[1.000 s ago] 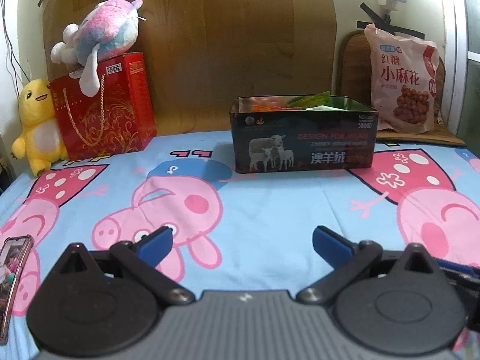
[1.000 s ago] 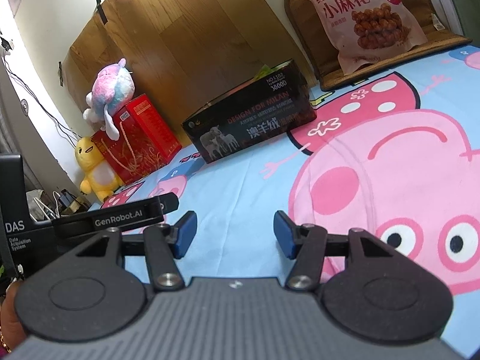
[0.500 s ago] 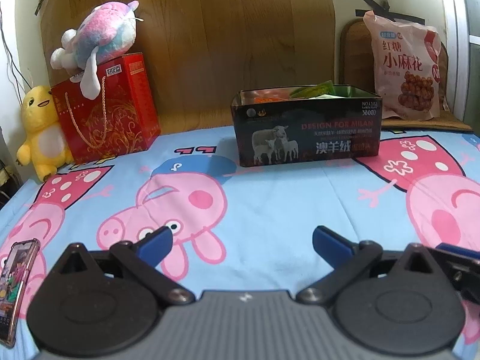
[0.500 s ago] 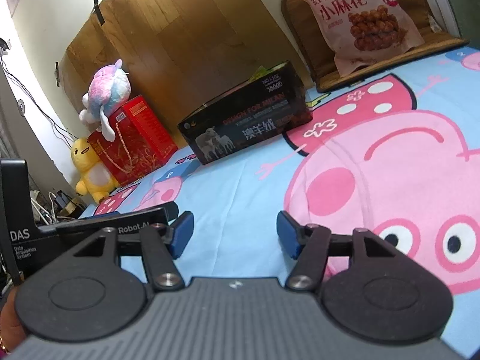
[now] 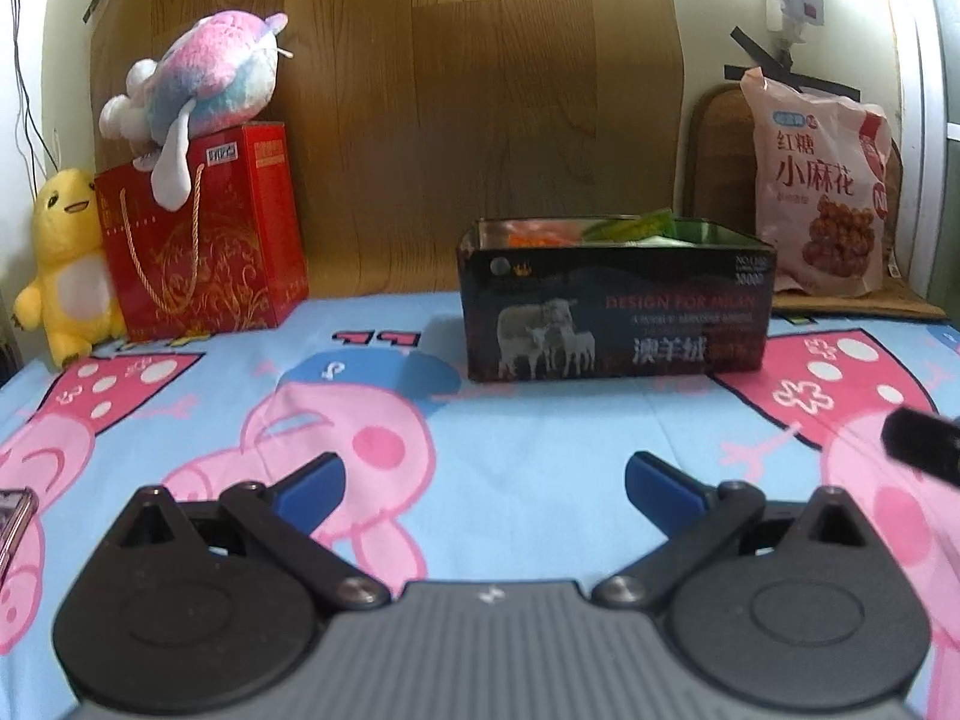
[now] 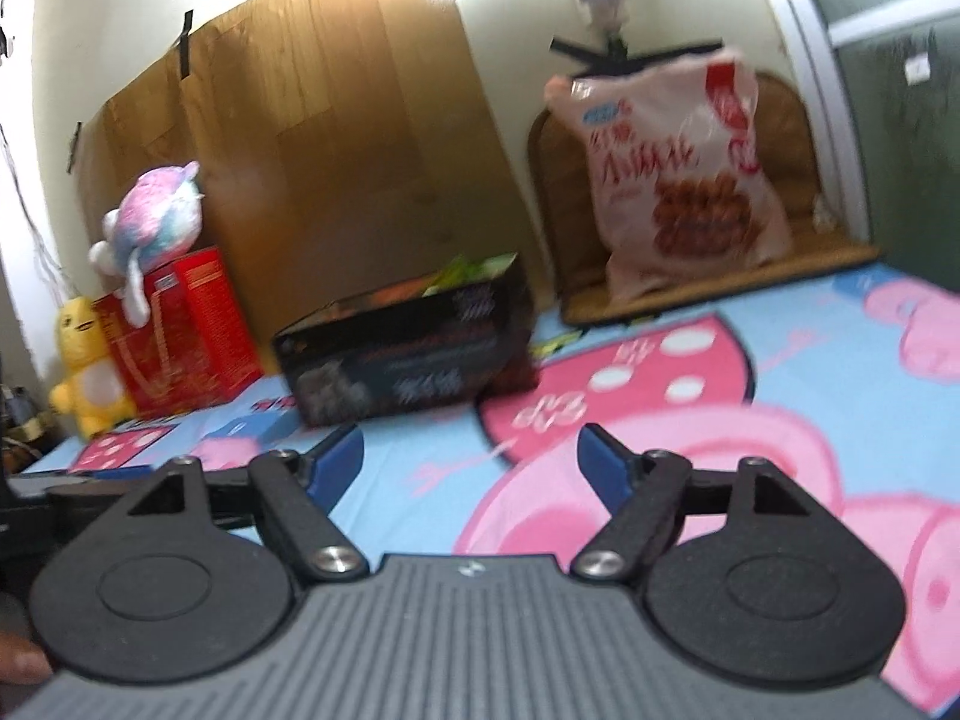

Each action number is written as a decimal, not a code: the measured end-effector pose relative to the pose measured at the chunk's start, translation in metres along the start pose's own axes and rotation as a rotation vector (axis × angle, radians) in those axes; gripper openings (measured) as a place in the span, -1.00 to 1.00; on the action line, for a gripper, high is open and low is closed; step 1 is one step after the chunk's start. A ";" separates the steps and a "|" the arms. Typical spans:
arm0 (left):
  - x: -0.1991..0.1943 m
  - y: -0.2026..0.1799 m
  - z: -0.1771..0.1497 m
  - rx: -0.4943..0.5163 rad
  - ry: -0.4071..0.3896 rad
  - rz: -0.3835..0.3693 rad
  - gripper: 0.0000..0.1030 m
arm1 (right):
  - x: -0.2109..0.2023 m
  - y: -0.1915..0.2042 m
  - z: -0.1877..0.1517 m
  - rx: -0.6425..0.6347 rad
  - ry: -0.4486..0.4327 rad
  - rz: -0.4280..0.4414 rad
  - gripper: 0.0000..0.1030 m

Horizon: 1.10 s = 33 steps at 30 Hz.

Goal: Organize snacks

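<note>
Snacks fill the dark box (image 5: 615,312) on the cartoon bedsheet (image 5: 540,438), beyond the wide-apart, empty left gripper (image 5: 485,483) and the empty right gripper (image 6: 470,457), its jaws opening.

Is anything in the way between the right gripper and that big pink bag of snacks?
Nothing visible is. The right gripper, its jaws opening with nothing between them, faces bare bedsheet up to the snack bag, which leans on a cushion. The black box sits off to the left.

Cartoon-pig bedsheet (image 5: 540,420) under dark snack box (image 5: 615,324), red gift bag (image 5: 204,240), yellow plush (image 5: 66,264).
</note>
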<state>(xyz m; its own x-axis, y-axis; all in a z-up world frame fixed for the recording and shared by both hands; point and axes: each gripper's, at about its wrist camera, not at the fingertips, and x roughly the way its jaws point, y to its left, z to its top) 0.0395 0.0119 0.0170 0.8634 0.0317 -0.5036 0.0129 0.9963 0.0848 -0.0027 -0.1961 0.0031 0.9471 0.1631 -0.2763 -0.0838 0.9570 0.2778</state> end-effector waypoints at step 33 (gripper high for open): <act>-0.002 0.002 -0.006 -0.022 -0.078 0.079 0.99 | -0.009 0.020 -0.003 -0.133 -0.097 -0.051 1.00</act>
<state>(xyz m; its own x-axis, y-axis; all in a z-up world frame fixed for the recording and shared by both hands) 0.0352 0.0140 0.0133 0.8977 0.1045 -0.4280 -0.0669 0.9925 0.1021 -0.0133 -0.1775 0.0087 0.9762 0.0955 -0.1947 -0.0687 0.9878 0.1401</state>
